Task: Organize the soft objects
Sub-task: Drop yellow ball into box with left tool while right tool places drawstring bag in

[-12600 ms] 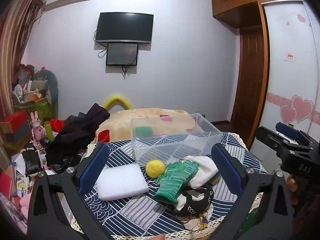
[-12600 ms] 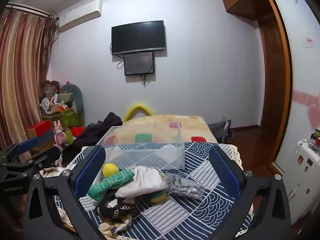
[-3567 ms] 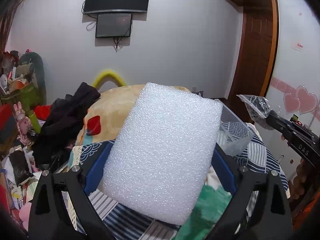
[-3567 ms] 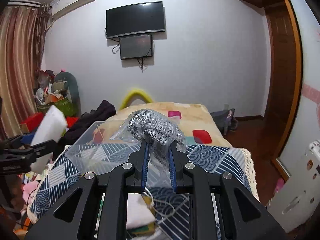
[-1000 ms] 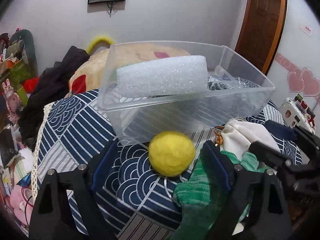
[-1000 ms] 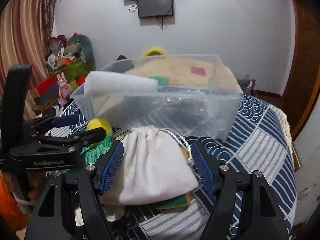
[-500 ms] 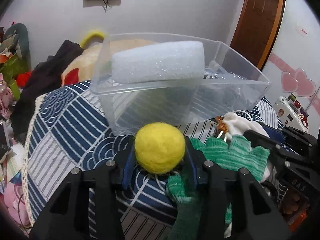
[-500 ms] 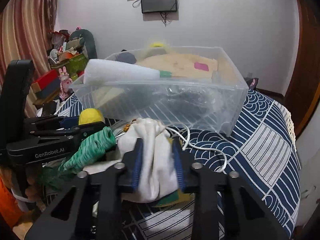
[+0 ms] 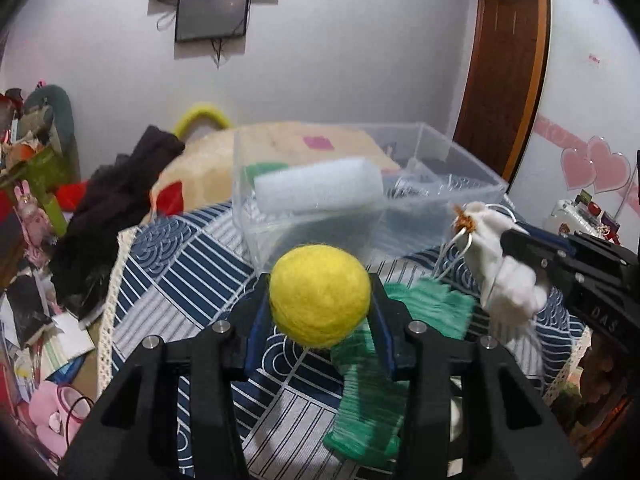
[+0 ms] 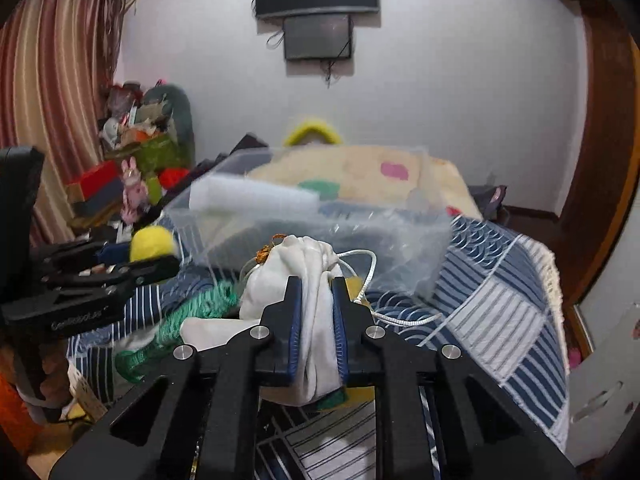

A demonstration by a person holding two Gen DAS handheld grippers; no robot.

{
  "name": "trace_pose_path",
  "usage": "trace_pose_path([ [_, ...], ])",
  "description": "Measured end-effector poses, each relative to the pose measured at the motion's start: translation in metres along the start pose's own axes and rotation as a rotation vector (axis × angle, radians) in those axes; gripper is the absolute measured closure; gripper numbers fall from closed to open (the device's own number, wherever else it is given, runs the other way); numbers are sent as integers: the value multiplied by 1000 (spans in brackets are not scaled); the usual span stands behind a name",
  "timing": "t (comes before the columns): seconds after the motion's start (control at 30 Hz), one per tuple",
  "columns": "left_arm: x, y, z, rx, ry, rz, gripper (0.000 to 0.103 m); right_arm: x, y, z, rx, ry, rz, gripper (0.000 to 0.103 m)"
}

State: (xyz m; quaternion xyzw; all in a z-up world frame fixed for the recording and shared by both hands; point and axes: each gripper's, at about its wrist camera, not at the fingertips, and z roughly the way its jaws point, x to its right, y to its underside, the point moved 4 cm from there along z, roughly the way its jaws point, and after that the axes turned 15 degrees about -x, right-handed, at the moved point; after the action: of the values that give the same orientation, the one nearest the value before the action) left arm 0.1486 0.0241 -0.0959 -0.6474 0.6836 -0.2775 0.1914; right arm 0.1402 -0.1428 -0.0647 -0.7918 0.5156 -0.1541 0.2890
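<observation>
My left gripper (image 9: 319,296) is shut on a yellow felt ball (image 9: 319,294) and holds it above the table, in front of the clear plastic bin (image 9: 440,168). The ball also shows in the right wrist view (image 10: 153,242). My right gripper (image 10: 316,294) is shut on a white drawstring pouch (image 10: 298,266), lifted off the table; the pouch also shows in the left wrist view (image 9: 500,256). The bin (image 10: 420,232) holds a white foam block (image 9: 318,190) and a crumpled plastic bag (image 9: 416,190). A green knitted glove (image 9: 380,360) lies on the blue patterned tablecloth (image 9: 180,272).
A yellow and green sponge (image 10: 352,394) lies under the pouch. A bed with a beige blanket (image 10: 360,172) stands behind the table. Dark clothes (image 9: 116,208) and clutter pile at the left. A wooden door (image 9: 508,64) is at the right.
Both grippers closed within the last second, the left on the yellow ball, the right on the white pouch. Both have since risen off the table with their objects.
</observation>
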Motion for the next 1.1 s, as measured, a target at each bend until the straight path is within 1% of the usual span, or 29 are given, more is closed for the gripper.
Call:
trace_pose_path([
  [0.2, 7, -8, -27, 63, 4, 17, 58, 7, -13, -26, 92, 29, 28, 90],
  [0.33, 14, -17, -40, 116, -20, 40, 58, 10, -25, -40, 157, 48, 40, 90],
  [0.47, 16, -31, -46, 138, -4, 42, 58, 12, -36, -44, 201, 66, 56, 90],
  [0.57, 16, -42, -48, 162, -7, 42, 58, 13, -43, -43, 224, 70, 61, 90],
  [0.67, 15, -54, -45, 179, -5, 36, 58, 14, -50, -33, 216, 69, 56, 90],
  [0.77, 12, -65, -37, 176, -3, 33, 58, 16, -56, -22, 205, 86, 63, 90],
  [0.87, 6, -77, -24, 150, -5, 26, 58, 18, -62, -12, 190, 91, 75, 90],
  [0.9, 2, -81, -17, 137, -18, 19, 58, 19, -64, -9, 184, 92, 78, 90],
  [1.0, -10, -91, -1, 96, -12, -4, 58, 17, -69, 2, 159, 100, 74, 90],
  [1.1, -25, -99, 18, 52, -28, -34, 58, 13, -71, 15, 127, 101, 61, 90],
])
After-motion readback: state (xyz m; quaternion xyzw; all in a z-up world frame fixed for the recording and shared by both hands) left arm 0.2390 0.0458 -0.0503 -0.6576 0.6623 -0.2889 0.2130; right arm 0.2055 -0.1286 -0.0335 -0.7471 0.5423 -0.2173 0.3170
